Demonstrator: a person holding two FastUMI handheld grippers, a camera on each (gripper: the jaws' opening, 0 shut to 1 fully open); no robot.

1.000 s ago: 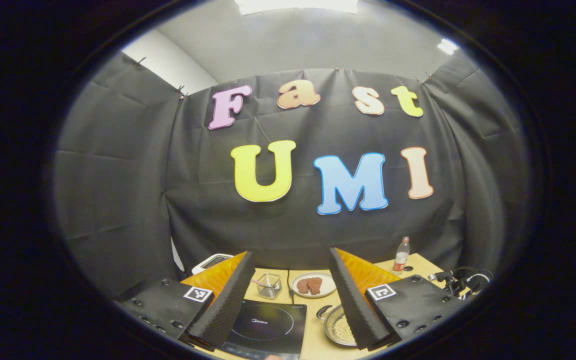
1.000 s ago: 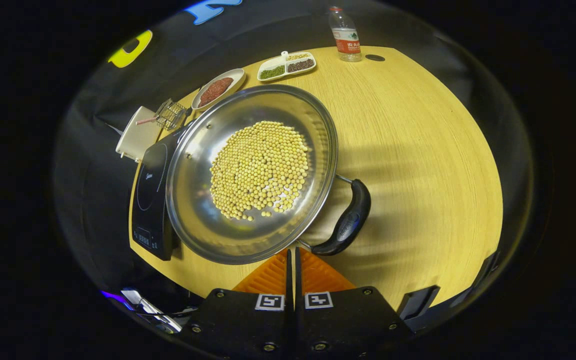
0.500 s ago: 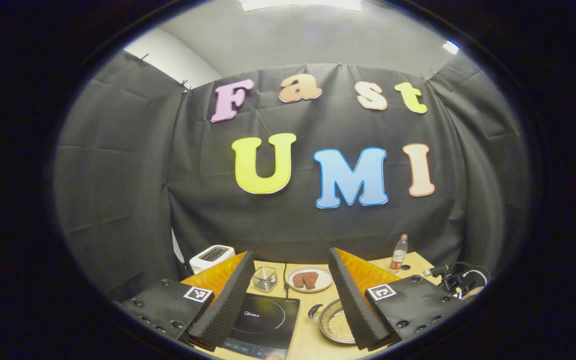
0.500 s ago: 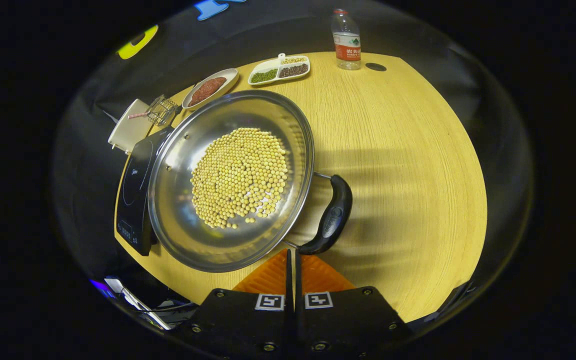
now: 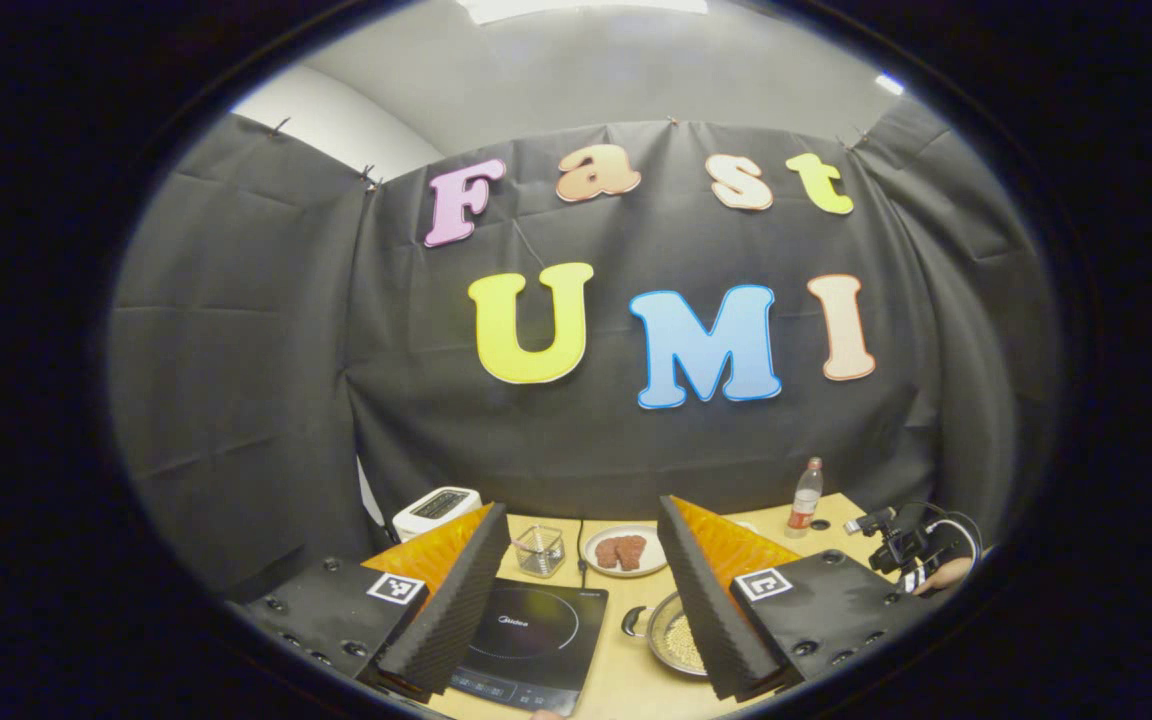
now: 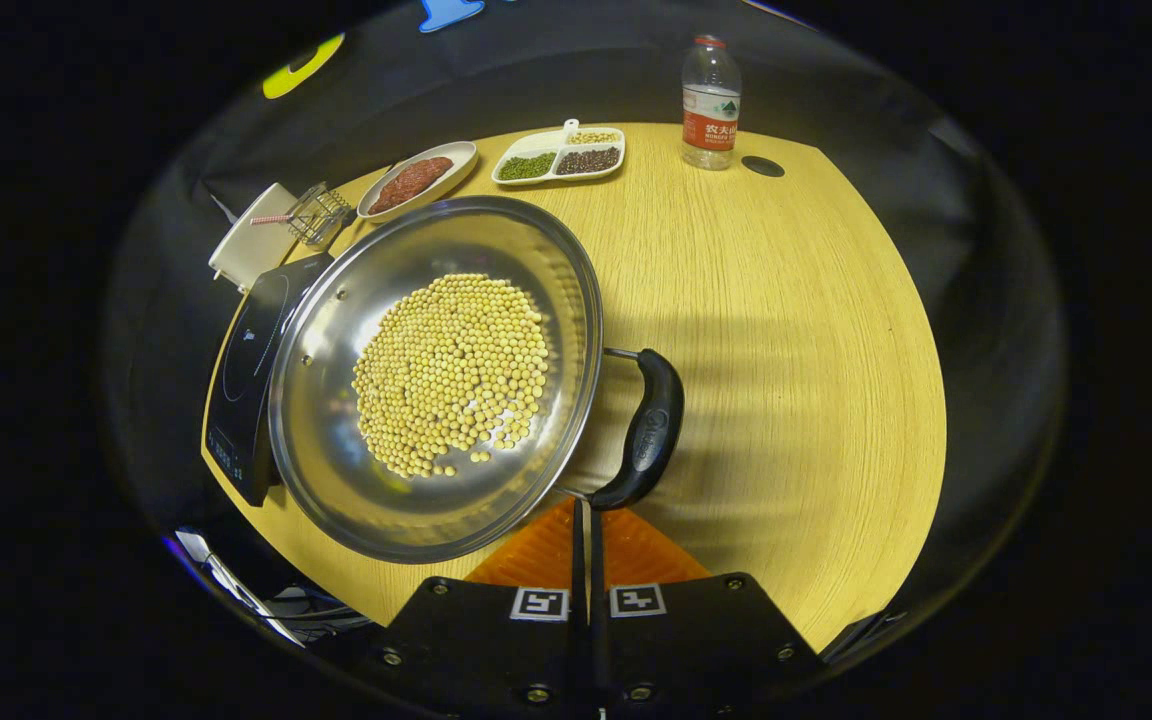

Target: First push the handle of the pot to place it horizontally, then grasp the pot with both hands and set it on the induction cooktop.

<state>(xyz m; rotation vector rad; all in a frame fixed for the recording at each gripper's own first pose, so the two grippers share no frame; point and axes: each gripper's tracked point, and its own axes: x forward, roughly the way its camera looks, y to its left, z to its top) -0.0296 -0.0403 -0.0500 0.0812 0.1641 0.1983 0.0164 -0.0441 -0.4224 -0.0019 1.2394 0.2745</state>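
Your right gripper (image 6: 584, 520), fingers together, sits at the steel pot's (image 6: 336, 450) black handle (image 6: 648, 430); open tabletop (image 6: 796, 350) lies right. Your left gripper (image 5: 576, 570), fingers apart, frames the induction cooktop (image 5: 531, 640).

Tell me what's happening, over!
Right gripper shut, tips at pot handle. Left gripper open, raised. Pot beside cooktop, nothing between.

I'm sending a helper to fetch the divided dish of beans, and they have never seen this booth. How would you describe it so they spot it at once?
On the wooden table, look to the far edge behind the big steel pot of yellow beans. The divided dish sits there between the plastic water bottle and an oval plate of reddish food. Unlike that plate, it is long, white and split into compartments holding green, dark and pale grains.
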